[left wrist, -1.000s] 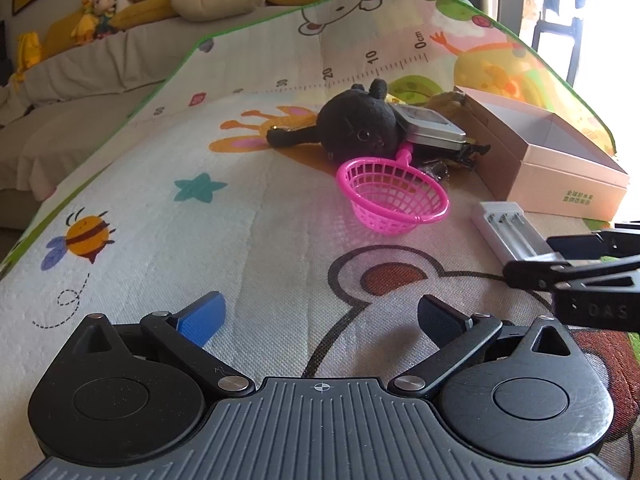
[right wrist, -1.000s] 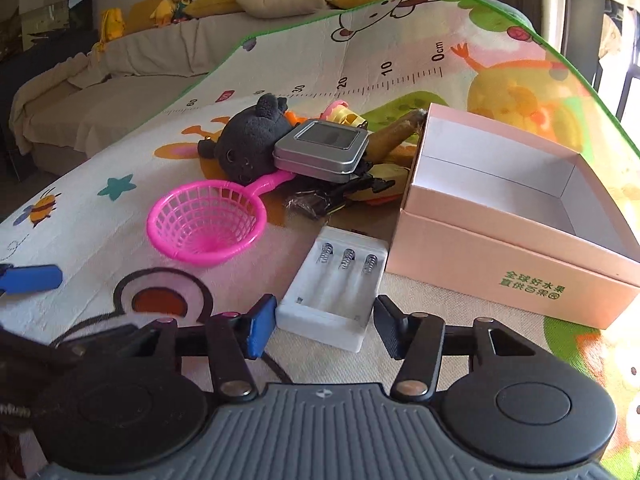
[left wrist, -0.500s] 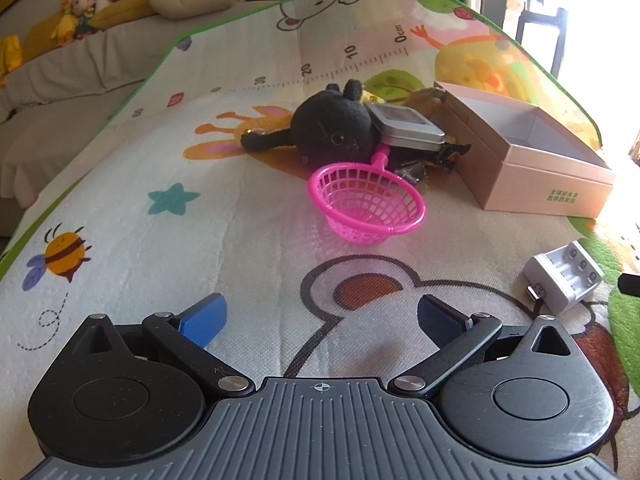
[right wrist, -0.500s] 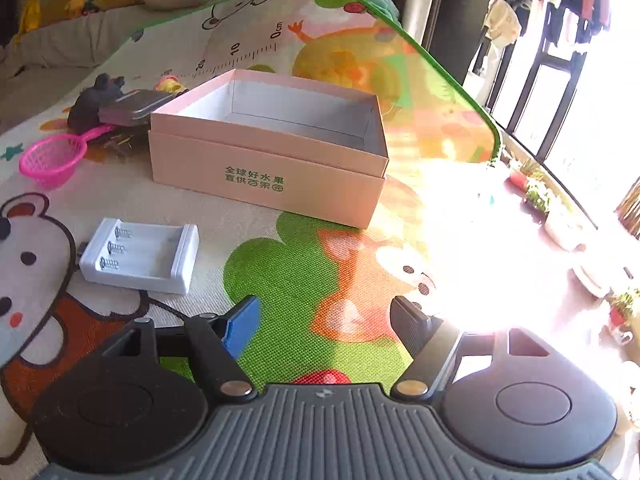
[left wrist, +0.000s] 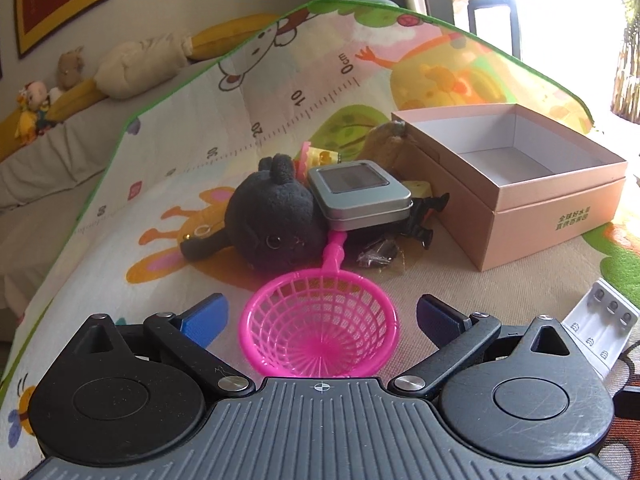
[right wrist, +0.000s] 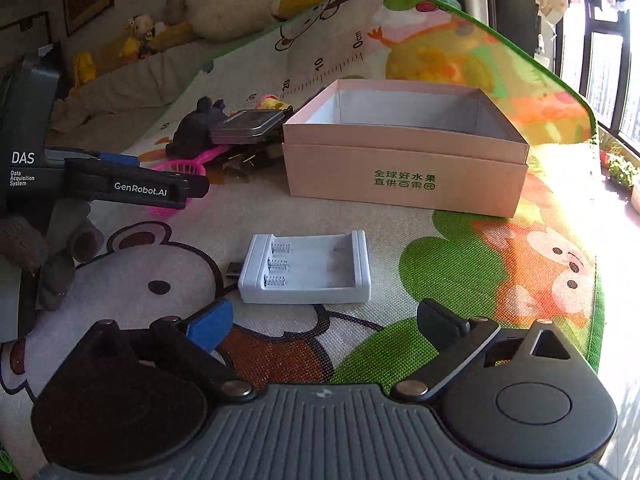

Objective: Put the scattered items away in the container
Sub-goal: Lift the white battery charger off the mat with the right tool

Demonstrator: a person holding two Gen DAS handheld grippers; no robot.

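Now left gripper [left wrist: 320, 316] jaws wide around pink strainer [left wrist: 320, 328], formerly distant; right gripper [right wrist: 324, 320] jaws opening, empty.

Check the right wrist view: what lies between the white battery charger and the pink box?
Only bare play mat separates the battery charger from the pink box.

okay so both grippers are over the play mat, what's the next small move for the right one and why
Probably ease the right gripper forward so its fingers straddle the white battery charger. Its jaws are opening with nothing between them, the charger lies just ahead on the mat, and the pink box behind it looks empty.
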